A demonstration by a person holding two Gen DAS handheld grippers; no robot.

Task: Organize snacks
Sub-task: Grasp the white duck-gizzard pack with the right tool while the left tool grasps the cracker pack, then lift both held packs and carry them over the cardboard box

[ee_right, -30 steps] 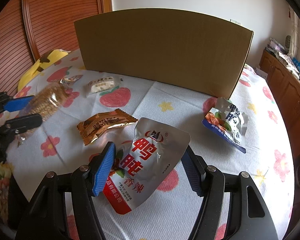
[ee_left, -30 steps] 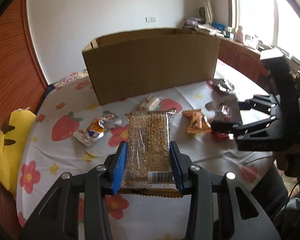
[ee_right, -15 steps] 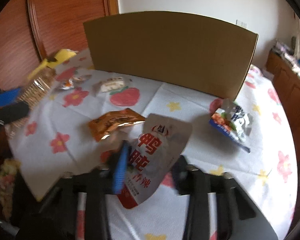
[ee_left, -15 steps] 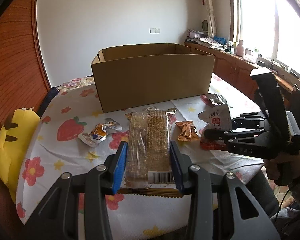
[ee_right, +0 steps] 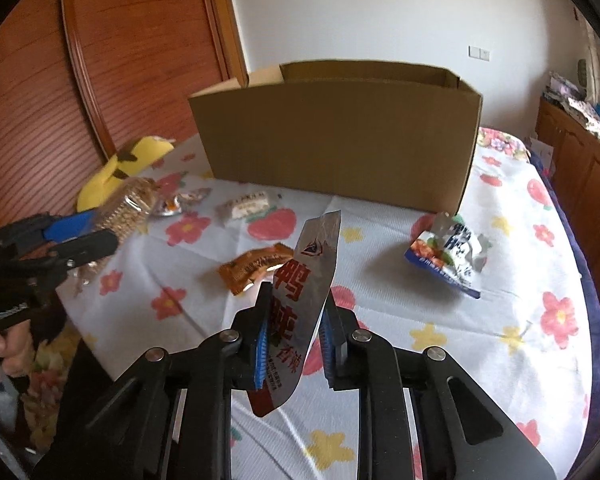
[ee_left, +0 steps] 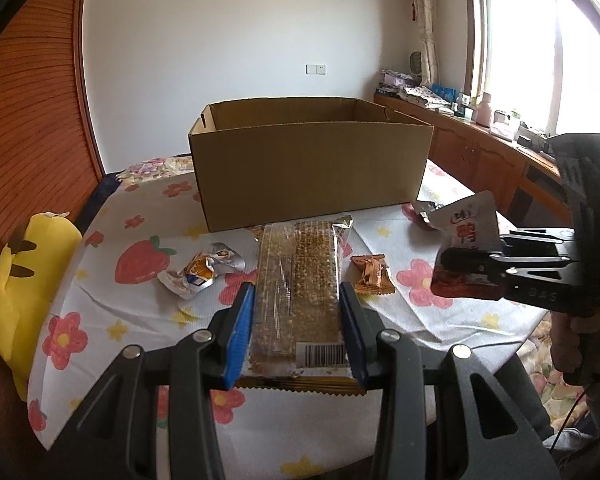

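Observation:
My left gripper (ee_left: 296,320) is shut on a long clear packet of grain bars (ee_left: 296,272), held lengthwise above the table's near edge. My right gripper (ee_right: 294,320) is shut on a silver pouch with red characters (ee_right: 306,280), pinched on edge and lifted off the cloth. In the left wrist view that pouch (ee_left: 470,228) hangs in the right gripper (ee_left: 456,276) at the right. An open cardboard box (ee_left: 312,168) stands at the back of the table, also visible from the right wrist (ee_right: 340,140). The left gripper (ee_right: 100,232) shows at the left edge there.
On the flowered tablecloth (ee_right: 520,320) lie an orange packet (ee_right: 256,266), a crumpled silver-orange packet (ee_left: 200,272), a white sweet packet (ee_right: 246,204) and a blue-white bag (ee_right: 448,252). A yellow plush toy (ee_left: 24,280) sits at the left edge. Wooden cabinets (ee_left: 480,160) line the right.
The right gripper's jaws closed on the silver pouch and raised it from the table, folding it on edge. The left gripper has kept its grip on the grain bars while both views tipped up.

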